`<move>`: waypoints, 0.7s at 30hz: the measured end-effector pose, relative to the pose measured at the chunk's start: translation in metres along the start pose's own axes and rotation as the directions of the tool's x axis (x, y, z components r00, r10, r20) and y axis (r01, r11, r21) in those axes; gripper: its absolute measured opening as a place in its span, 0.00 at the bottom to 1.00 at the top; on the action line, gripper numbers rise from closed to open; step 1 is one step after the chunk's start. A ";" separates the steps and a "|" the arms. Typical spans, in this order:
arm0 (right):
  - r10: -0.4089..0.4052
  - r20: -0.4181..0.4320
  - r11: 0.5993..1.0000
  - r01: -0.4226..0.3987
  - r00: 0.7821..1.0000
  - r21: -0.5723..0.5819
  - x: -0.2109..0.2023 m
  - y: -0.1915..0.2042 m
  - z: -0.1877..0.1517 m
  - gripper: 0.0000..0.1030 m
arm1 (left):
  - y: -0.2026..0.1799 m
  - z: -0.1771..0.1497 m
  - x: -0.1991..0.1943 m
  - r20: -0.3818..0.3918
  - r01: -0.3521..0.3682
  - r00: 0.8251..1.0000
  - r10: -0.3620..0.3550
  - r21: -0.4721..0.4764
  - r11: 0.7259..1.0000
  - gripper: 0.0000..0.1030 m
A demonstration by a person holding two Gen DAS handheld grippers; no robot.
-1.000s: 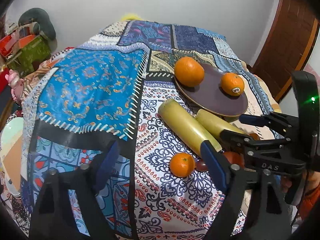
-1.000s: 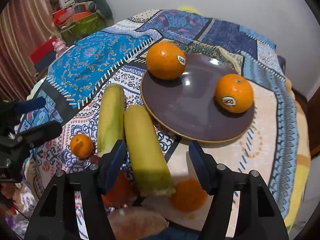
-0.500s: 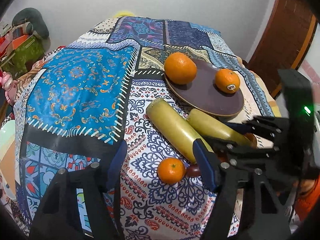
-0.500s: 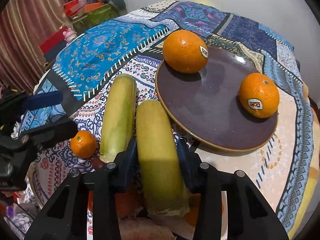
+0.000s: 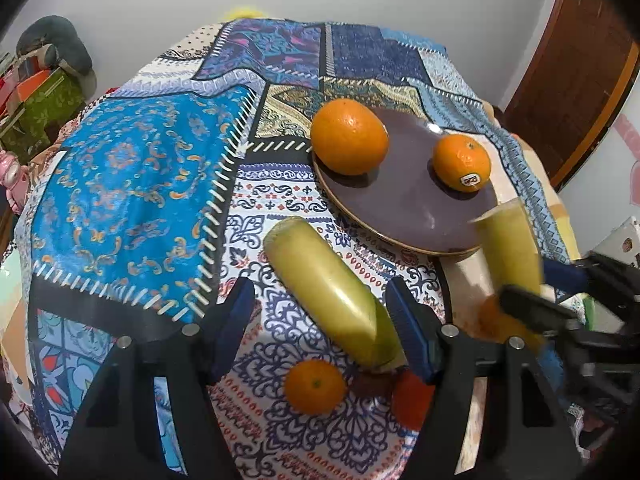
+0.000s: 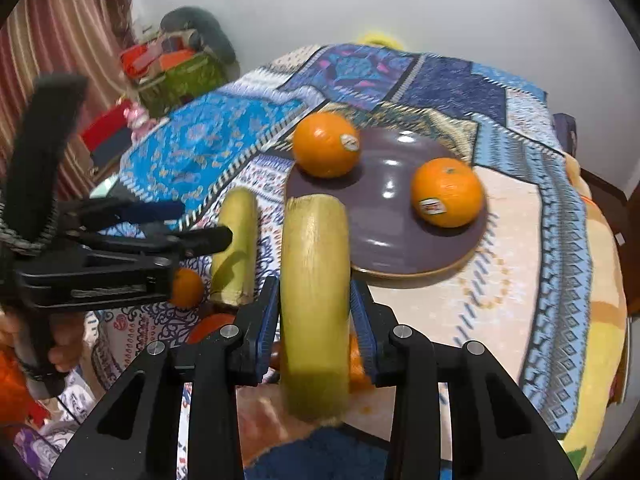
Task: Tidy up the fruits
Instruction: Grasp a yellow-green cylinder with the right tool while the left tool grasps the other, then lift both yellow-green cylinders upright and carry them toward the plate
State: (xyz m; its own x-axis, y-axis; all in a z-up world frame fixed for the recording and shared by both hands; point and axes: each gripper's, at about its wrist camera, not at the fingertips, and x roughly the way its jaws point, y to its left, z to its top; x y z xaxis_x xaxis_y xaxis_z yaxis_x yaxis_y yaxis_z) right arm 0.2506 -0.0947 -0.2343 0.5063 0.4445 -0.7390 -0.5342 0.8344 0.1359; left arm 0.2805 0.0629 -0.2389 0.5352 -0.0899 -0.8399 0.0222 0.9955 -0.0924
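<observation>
Blue-padded black fingers of the right gripper [image 6: 314, 312] are clamped tight on a long yellow-green fruit stalk piece [image 6: 314, 280], holding it lifted off the patchwork cloth with its far end pointing at the dark purple round plate [image 6: 384, 240]. The left gripper [image 5: 320, 320] is spread wide with nothing in it, hovering over the second yellow-green stalk piece [image 5: 328, 292], which lies on the cloth just beside the plate. A small orange mandarin [image 5: 315, 386] sits on the cloth near that piece's close end, between the left fingers in the wrist view. On the plate there's a big orange with a sticker [image 6: 325, 145] at the far left edge and a second stickered orange [image 6: 447, 192] on the right, well apart. All of it is on the blue patterned patchwork cloth [image 5: 132, 184] covering the tabletop.
</observation>
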 end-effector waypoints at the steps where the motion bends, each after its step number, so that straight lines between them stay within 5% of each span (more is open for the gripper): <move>1: -0.006 0.009 1.000 0.006 1.000 0.006 -0.004 -0.003 0.000 0.32 | -0.001 0.001 0.004 -0.008 -0.003 1.000 0.003 -0.001 1.000 0.64; 9: -0.053 0.058 0.998 0.052 0.997 0.032 -0.017 -0.021 0.000 0.32 | -0.001 0.011 0.032 -0.074 -0.005 0.997 0.001 -0.051 0.999 0.52; 21: -0.070 0.099 0.996 0.063 0.993 0.068 -0.035 -0.033 -0.002 0.32 | -0.002 0.010 0.008 -0.015 0.033 0.999 -0.034 -0.064 0.997 0.37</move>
State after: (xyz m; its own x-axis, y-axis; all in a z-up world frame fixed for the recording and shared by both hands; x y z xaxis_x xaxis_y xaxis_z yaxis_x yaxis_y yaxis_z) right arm 0.2493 -0.1388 -0.2146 0.6068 0.4152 -0.6778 -0.4538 0.8811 0.1334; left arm 0.2935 0.0606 -0.2401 0.5212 -0.1245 -0.8443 -0.0143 0.9879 -0.1545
